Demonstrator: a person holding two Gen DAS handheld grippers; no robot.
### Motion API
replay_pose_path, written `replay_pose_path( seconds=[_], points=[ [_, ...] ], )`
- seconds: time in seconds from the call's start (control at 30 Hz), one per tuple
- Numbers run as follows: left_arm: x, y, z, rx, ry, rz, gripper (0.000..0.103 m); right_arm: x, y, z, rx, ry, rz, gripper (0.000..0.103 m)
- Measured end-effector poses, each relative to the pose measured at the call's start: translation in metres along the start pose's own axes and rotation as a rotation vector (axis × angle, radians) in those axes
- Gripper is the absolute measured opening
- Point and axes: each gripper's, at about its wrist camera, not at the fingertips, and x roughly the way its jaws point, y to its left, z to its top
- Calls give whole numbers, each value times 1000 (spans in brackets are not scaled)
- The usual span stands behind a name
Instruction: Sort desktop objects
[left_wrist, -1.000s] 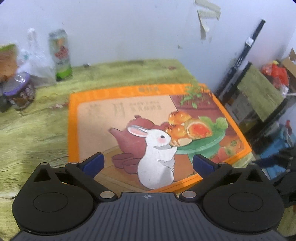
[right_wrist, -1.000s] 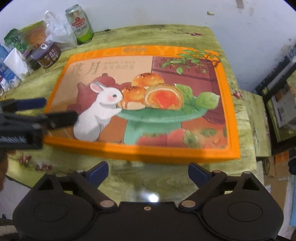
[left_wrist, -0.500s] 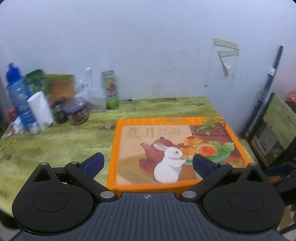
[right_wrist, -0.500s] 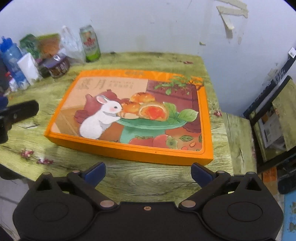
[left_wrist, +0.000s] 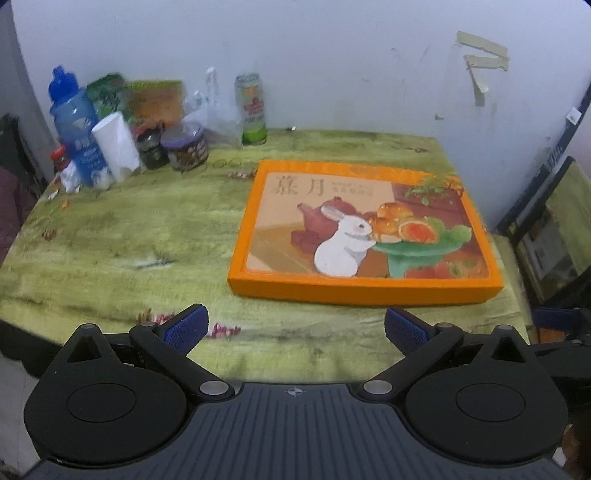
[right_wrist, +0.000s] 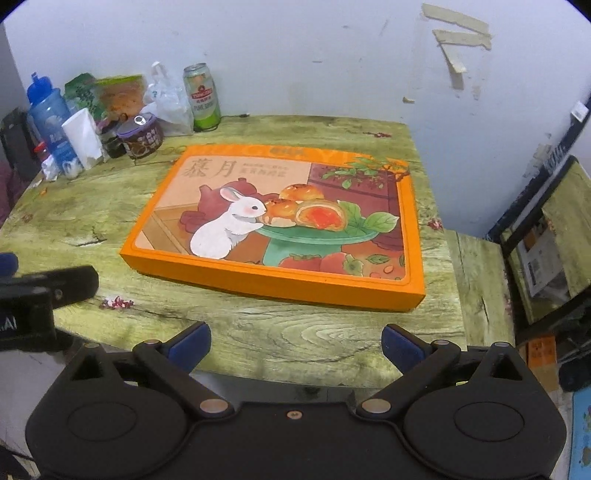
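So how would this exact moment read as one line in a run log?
left tool: open, empty | right tool: open, empty | orange box: flat on table, untouched | clutter: back-left corner

A lived-in home corner: a worn table against a scuffed white wall, crowded with a beer can, jars and snack bags.

I see a white wall behind the tabletop, strips of peeling tape at about one o'clock, and at three o'clock a dark-framed panel leaning just beside the wall, off the tabletop's edge
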Motion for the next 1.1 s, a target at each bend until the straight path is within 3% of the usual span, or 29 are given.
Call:
replay_pose_path(
  seconds=[1.1],
  points=[
    [-6, 33, -8, 61, -11, -76, 103, -16, 44, -22, 44, -6, -79, 100]
  ],
)
